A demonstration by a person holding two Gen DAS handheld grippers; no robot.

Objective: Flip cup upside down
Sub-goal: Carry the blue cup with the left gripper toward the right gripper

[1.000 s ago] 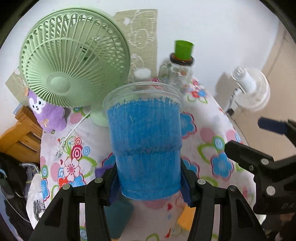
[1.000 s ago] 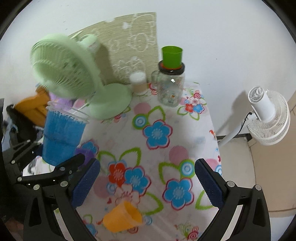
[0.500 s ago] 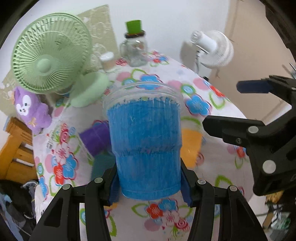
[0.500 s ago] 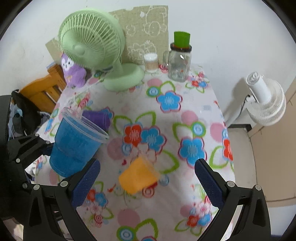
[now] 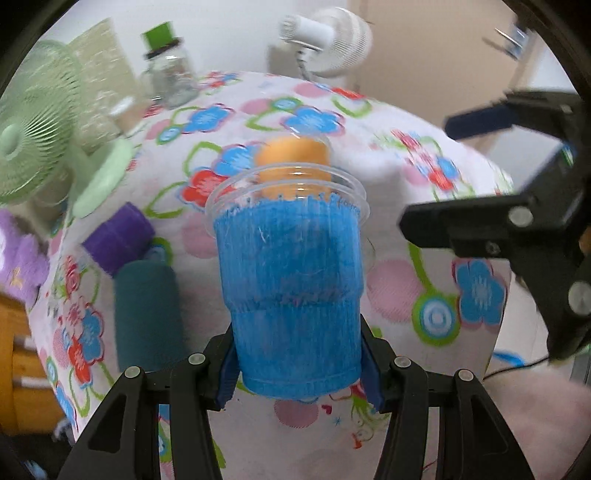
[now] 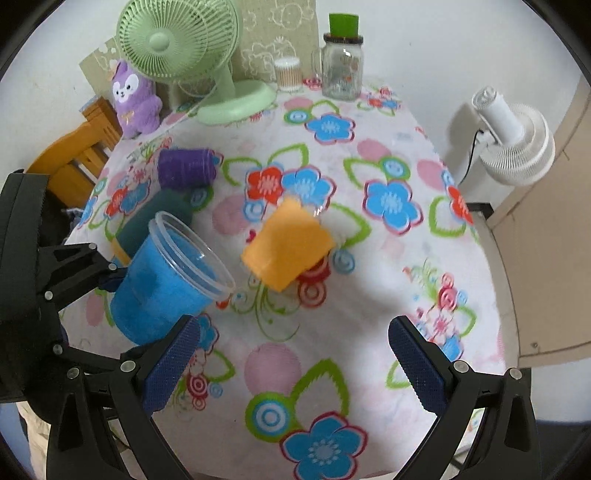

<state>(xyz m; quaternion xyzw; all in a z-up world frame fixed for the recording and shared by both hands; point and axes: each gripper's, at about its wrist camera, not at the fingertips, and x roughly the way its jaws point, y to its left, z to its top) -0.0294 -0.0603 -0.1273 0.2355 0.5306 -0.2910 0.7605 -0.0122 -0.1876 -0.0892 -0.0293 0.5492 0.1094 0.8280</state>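
The left gripper [image 5: 299,369] clamps the blue cup [image 5: 291,288] near its base, both blue pads pressed against the cup's sides, and holds it above the flowered tablecloth [image 6: 369,314]. In the right wrist view the blue cup [image 6: 166,280] sits at the left of the frame, tilted so its clear rim points up and to the right, clear of the cloth. The right gripper [image 6: 291,365] is spread wide with nothing between its fingers, hovering over the near part of the table. An orange cup [image 6: 288,247] lies on its side near the middle of the cloth, just beyond the blue cup's rim. A purple cup [image 6: 186,168] and a dark teal cup [image 5: 146,310] lie on their sides close together at the left of the table. At the far edge stand a green desk fan [image 6: 184,48], a purple plush toy [image 6: 135,99], a small white container [image 6: 288,74] and a glass jar [image 6: 341,74] with a green cup [image 6: 345,24] on top. A white floor fan [image 6: 513,144] stands off to the right of the table.
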